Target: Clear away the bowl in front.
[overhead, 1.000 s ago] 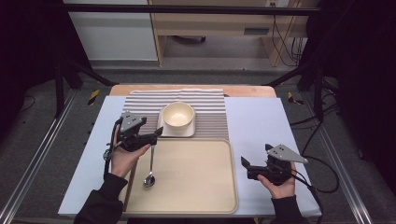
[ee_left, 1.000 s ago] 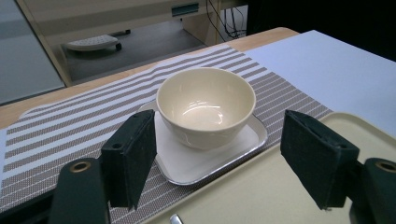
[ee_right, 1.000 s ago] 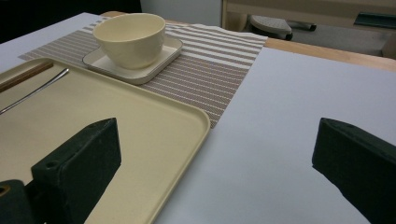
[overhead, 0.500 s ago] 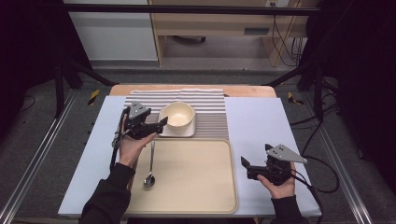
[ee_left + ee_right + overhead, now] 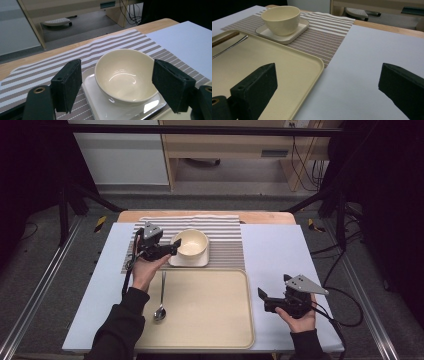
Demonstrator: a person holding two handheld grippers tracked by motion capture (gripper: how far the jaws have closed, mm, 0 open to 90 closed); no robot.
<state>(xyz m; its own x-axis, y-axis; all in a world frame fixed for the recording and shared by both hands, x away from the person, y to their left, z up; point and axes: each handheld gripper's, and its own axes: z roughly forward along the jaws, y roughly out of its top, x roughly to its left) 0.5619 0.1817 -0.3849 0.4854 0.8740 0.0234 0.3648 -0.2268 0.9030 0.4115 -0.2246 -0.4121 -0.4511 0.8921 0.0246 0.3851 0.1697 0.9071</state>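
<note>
A cream bowl [image 5: 192, 242] [image 5: 126, 76] [image 5: 280, 20] stands on a square white saucer [image 5: 176, 260] [image 5: 100, 105] [image 5: 265, 31] on the striped placemat [image 5: 225, 240] [image 5: 37, 72] [image 5: 324, 37]. My left gripper [image 5: 175, 247] [image 5: 122, 87] is open, its jaws on either side of the bowl's near rim and apart from it. A spoon [image 5: 161, 300] [image 5: 229, 47] lies on the left part of the beige tray [image 5: 210, 310] [image 5: 287, 67]. My right gripper [image 5: 262, 296] [image 5: 327, 87] is open over the pale sheet right of the tray, with nothing between its jaws.
A pale blue sheet [image 5: 280, 250] [image 5: 367, 55] covers the table, with the wooden edge [image 5: 265, 217] at the back. Black frame rails [image 5: 350, 270] run along both sides. Beyond the table are a wooden bench [image 5: 225, 145] and cables [image 5: 305, 155].
My left gripper has moved up and to the right, from beside the spoon's handle to the bowl, and now brackets it. The right gripper has stayed put.
</note>
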